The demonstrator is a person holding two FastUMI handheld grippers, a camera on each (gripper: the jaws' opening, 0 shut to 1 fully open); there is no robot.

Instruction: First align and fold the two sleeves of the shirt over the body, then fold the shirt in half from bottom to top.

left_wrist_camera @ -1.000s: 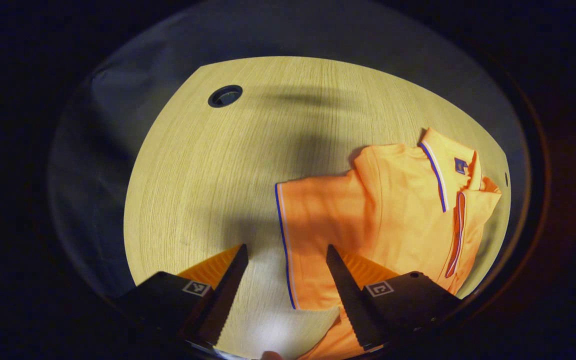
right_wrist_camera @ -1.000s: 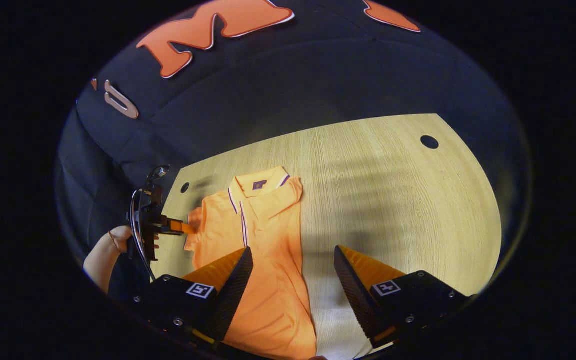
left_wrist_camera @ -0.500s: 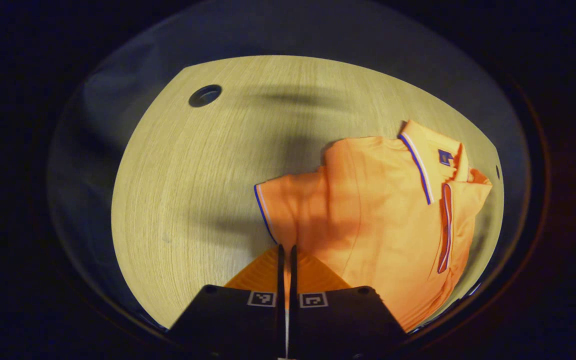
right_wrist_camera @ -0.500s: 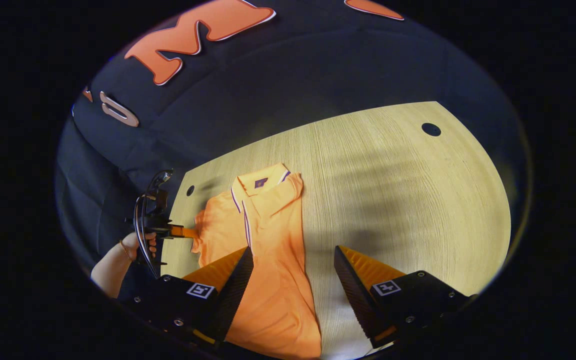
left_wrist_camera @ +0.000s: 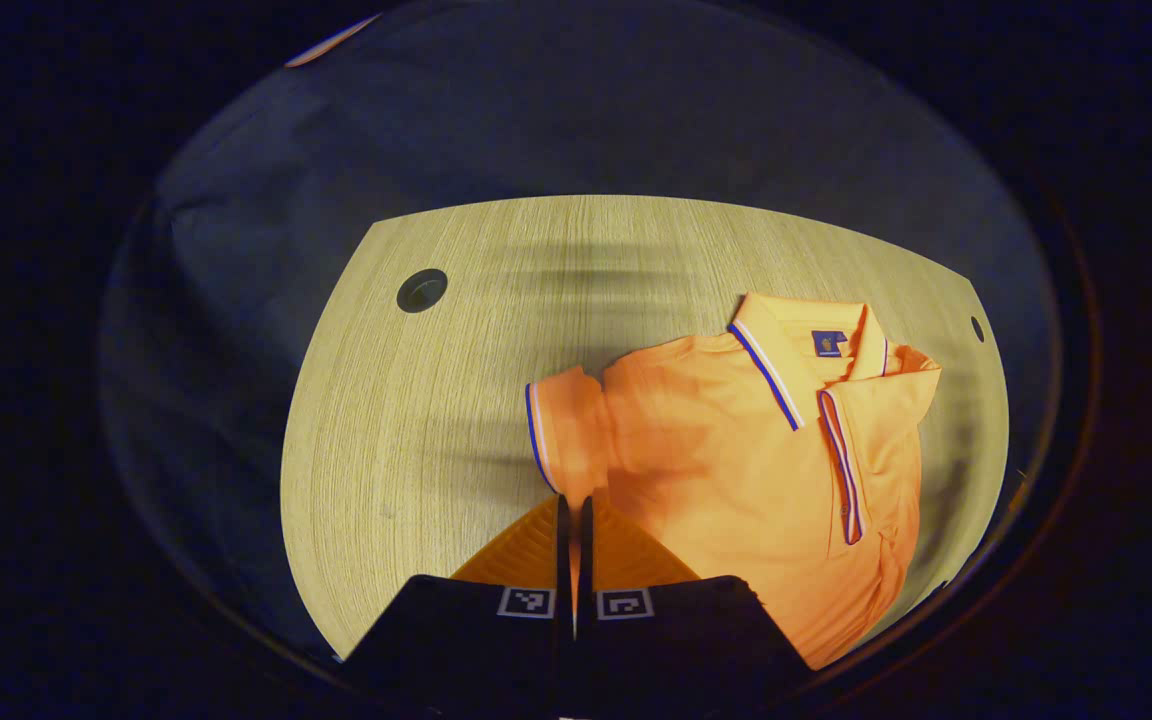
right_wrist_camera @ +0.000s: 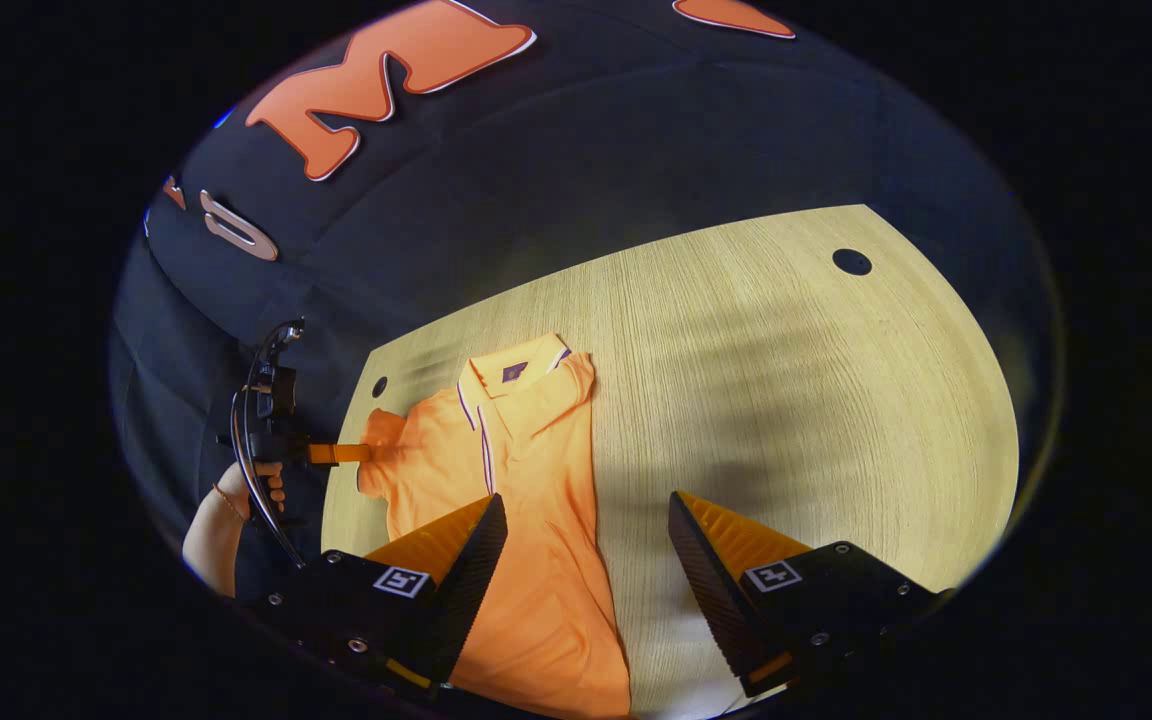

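An orange polo shirt (left_wrist_camera: 756,470) (right_wrist_camera: 526,500) with blue-and-white trim lies on the wooden table, collar toward the booth's wall. Its one sleeve (left_wrist_camera: 564,435) sticks out to the side and is bunched and lifted. My left gripper (left_wrist_camera: 572,505) is shut on that sleeve's cuff edge. In the right gripper view the left gripper (right_wrist_camera: 351,453) holds the sleeve (right_wrist_camera: 381,455) at the shirt's left side. The shirt's other side lies folded in along a straight edge. My right gripper (right_wrist_camera: 586,545) is open above the shirt's lower body, nothing between its fingers.
The light wooden table (left_wrist_camera: 416,440) (right_wrist_camera: 796,400) has a round cable hole (left_wrist_camera: 422,290) (right_wrist_camera: 851,262) near each far corner. A hand (right_wrist_camera: 256,485) holds the left gripper at the table's left edge. Bare wood spreads to the shirt's right.
My left gripper closed on the sleeve's cuff and has pulled it up and outward, bunching the sleeve. The right gripper has stayed open over the shirt's lower part.
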